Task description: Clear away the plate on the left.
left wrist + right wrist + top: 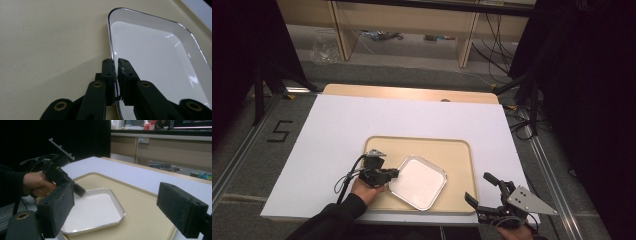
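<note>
A white square plate [418,181] with a shiny rim lies turned at an angle on a beige tray [457,150]. My left gripper [394,173] reaches in from the plate's left side. In the left gripper view its jaws stand nearly together astride the plate's [160,62] near-left rim, the pads against it, over the tray [50,50]. My right gripper [484,192] rests at the table's front right, beside the tray's corner, jaws wide apart and empty. The right gripper view looks between its own jaws [121,211] at the plate [92,211] and the left gripper [81,191].
The tray sits on a white board [337,130] covering a wooden table. Beyond the far edge are wooden shelving legs [467,40] and loose cables [492,35] on the floor. Black curtains hang at both sides.
</note>
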Demonstrator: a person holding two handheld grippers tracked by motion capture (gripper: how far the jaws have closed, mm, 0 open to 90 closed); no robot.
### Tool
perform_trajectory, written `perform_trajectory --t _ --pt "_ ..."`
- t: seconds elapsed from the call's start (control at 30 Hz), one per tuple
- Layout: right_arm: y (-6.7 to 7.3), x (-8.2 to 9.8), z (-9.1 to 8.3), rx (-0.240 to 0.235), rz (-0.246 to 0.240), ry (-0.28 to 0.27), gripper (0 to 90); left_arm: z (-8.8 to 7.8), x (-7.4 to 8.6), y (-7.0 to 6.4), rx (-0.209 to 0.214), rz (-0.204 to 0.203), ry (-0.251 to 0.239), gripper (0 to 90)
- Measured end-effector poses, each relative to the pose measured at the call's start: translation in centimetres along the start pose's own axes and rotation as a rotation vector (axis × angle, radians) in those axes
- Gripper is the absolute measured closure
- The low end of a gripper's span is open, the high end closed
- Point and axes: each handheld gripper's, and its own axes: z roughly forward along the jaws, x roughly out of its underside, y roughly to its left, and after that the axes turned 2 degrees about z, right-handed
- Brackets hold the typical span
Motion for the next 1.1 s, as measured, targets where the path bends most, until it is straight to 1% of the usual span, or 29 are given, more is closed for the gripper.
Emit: perform_trajectory --t 0.03,0.1,0.13,0.17,0.2,0.23,0.27,0.3,0.33,0.37,0.4,0.43,0.47,0.57,0.6,0.63,0.67,0.7,0.77,0.83,0.87,0.9,0.93,0.97,1.0,1.1 --pt "0.0 0.0 0.0 0.000 0.001 0.000 15.3 0.0 0.0 0.0 0.002 -0.007 0.000 82.8" --pt "0.0 0.0 0.0 0.004 0.002 -0.008 15.3 0.0 0.1 0.1 0.010 0.001 0.018 83.3" --pt "0.0 0.0 0.0 0.001 0.002 -0.009 15.3 0.2 0.1 0.2 0.013 0.026 0.007 83.4" --pt "0.0 0.0 0.0 0.002 0.002 -0.009 15.3 0.1 0.1 0.1 0.008 0.023 0.014 83.4" --pt "0.0 0.0 0.0 0.000 0.001 0.000 15.3 -0.1 0.2 -0.1 0.001 0.041 0.028 83.4" --pt "0.0 0.0 0.0 -0.001 0.001 -0.001 15.3 -0.3 0.2 -0.2 -0.005 0.049 0.042 83.8" --pt "0.0 0.0 0.0 -0.002 0.001 -0.001 15.3 -0.3 0.3 -0.2 -0.005 0.054 0.045 83.5" --pt "0.0 0.0 0.0 -0.001 0.001 0.000 15.3 -0.5 0.4 -0.3 0.001 0.048 0.057 83.0" --pt "0.0 0.0 0.0 -0.001 0.002 0.003 15.3 -0.6 0.5 -0.4 -0.001 0.043 0.055 82.4" --pt "0.0 0.0 0.0 -0.001 0.002 0.002 15.3 -0.8 0.6 -0.3 0.004 0.052 0.071 82.0" --pt "0.0 0.0 0.0 -0.002 0.002 -0.001 15.3 -0.9 0.6 -0.3 0.004 0.053 0.069 81.5" --pt "0.0 0.0 0.0 -0.002 0.002 0.000 15.3 -1.1 0.8 -0.3 0.003 0.058 0.082 81.2" --pt "0.0 0.0 0.0 -0.002 0.001 0.000 15.3 -1.2 0.9 -0.4 0.004 0.043 0.073 81.0" --pt "0.0 0.0 0.0 -0.001 0.001 0.000 15.3 -1.6 1.1 -0.5 -0.007 0.055 0.091 80.2" --pt "0.0 0.0 0.0 -0.001 0.001 0.000 15.3 -1.7 1.2 -0.5 -0.007 0.055 0.089 79.9" --pt "0.0 0.0 0.0 -0.002 -0.004 -0.003 15.3 -1.7 1.3 -0.6 -0.008 0.061 0.095 79.5" --pt "-0.1 0.0 0.1 0.000 -0.012 -0.018 15.3 -1.8 1.4 -0.7 -0.017 0.059 0.094 79.1" --pt "-0.1 0.0 0.2 -0.004 -0.029 -0.026 15.3 -1.9 1.5 -0.8 -0.016 0.064 0.090 78.9" --pt "-0.1 0.0 0.2 -0.006 -0.026 -0.027 15.3 -2.1 1.6 -1.0 -0.020 0.061 0.103 78.2" --pt "-0.2 0.0 0.1 -0.009 -0.030 -0.018 15.3 -2.2 1.8 -1.3 -0.023 0.062 0.104 77.1" --pt "-0.2 0.0 0.1 -0.009 -0.031 -0.017 15.3 -2.3 1.9 -1.4 -0.033 0.068 0.106 76.7" --pt "-0.2 0.0 0.2 -0.005 -0.029 -0.022 15.3 -2.4 1.9 -1.4 -0.033 0.086 0.124 76.2" --pt "-0.2 0.0 0.2 -0.004 -0.028 -0.025 15.3 -2.4 2.0 -1.6 -0.032 0.081 0.106 75.8" --pt "-0.2 0.0 0.2 -0.009 -0.028 -0.025 15.3 -2.5 2.1 -1.6 -0.034 0.089 0.123 75.3" --pt "-0.1 0.0 0.2 -0.004 -0.029 -0.026 15.3 -2.6 2.1 -1.7 -0.029 0.089 0.130 75.2" --pt "-0.1 0.0 0.2 -0.002 -0.028 -0.028 15.3 -2.8 2.3 -2.0 -0.029 0.089 0.138 74.1"
